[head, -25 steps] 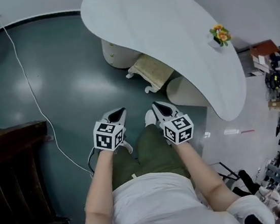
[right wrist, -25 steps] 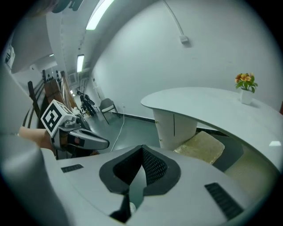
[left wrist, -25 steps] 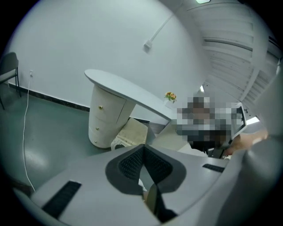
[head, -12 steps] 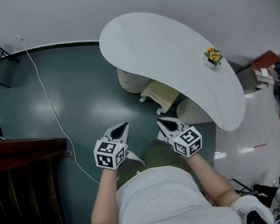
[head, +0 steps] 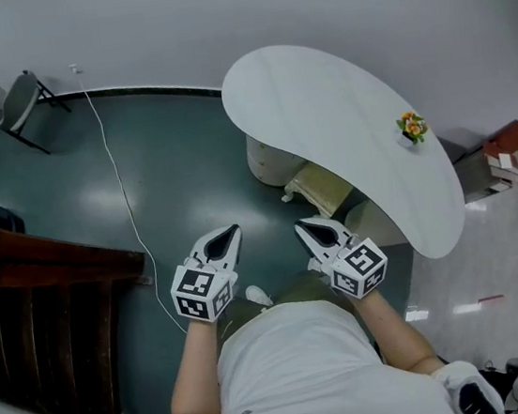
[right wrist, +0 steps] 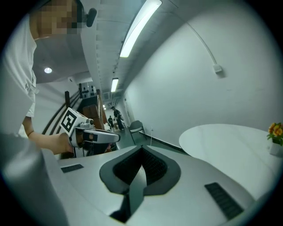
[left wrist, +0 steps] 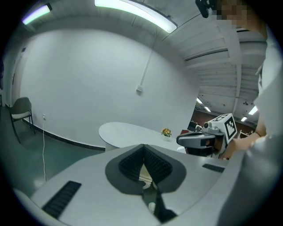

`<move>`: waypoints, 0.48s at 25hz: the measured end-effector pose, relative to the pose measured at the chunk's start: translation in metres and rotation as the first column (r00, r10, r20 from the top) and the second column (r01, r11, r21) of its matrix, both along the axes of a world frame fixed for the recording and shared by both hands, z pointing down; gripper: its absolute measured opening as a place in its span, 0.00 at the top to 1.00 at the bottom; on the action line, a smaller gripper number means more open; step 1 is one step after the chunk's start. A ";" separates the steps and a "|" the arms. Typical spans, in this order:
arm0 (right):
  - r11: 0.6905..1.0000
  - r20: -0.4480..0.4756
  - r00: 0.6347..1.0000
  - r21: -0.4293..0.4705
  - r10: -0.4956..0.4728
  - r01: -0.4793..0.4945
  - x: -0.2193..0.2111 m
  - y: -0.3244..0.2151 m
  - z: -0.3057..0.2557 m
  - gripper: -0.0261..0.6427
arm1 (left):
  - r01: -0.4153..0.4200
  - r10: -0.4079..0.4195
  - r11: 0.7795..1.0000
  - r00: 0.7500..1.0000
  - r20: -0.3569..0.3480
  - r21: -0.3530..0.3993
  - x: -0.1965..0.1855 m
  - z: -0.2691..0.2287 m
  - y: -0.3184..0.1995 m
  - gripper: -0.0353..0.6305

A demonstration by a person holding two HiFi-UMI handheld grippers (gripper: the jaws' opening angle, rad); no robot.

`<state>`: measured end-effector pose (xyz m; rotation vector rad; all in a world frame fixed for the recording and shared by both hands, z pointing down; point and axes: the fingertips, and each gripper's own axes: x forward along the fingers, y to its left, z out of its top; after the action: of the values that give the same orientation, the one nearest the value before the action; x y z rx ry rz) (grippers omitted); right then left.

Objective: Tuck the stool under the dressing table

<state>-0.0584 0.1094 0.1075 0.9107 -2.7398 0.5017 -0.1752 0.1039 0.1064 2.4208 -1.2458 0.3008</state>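
Left tool (head: pixel 228 236) and right tool (head: pixel 305 231) both closed and empty; stool (head: pixel 316 188) partly under the tabletop (head: pixel 322 108).
The tools are side by side in front of the person, pointing toward the tabletop, jaws together on nothing. Beyond them on the green floor (head: pixel 187 163), the cream stool stands between the two pedestals (head: pixel 267 160), its near edge and white legs showing outside the rim. A flower pot (head: pixel 411 126) sits at the tabletop's right end. A chair (head: pixel 22 98) stands by the far wall.

stool (head: pixel 321 187): mostly hidden under dressing table (head: pixel 322 108) | dark furniture (head: pixel 46 314): cut off left
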 end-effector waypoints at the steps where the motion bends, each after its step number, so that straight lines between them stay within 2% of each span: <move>1: 1.000 0.000 1.000 0.011 -0.008 0.008 -0.005 0.002 -0.008 0.95 | 0.006 -0.006 1.000 1.000 0.006 0.012 -0.003 -0.006 0.003 0.94; 7: 0.997 0.006 0.999 0.069 -0.036 0.035 -0.027 0.013 -0.042 0.94 | 0.068 -0.069 0.995 0.998 0.007 0.078 -0.028 -0.039 0.021 0.94; 12: 0.994 0.054 0.997 0.092 -0.058 0.053 -0.035 0.020 -0.053 0.94 | 0.120 -0.122 0.985 0.992 0.006 0.123 -0.045 -0.054 0.033 0.94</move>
<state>-0.0939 0.1296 0.0547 0.8499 -2.8513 0.4018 -0.2201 0.1366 0.0525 2.4343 -1.4502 0.2117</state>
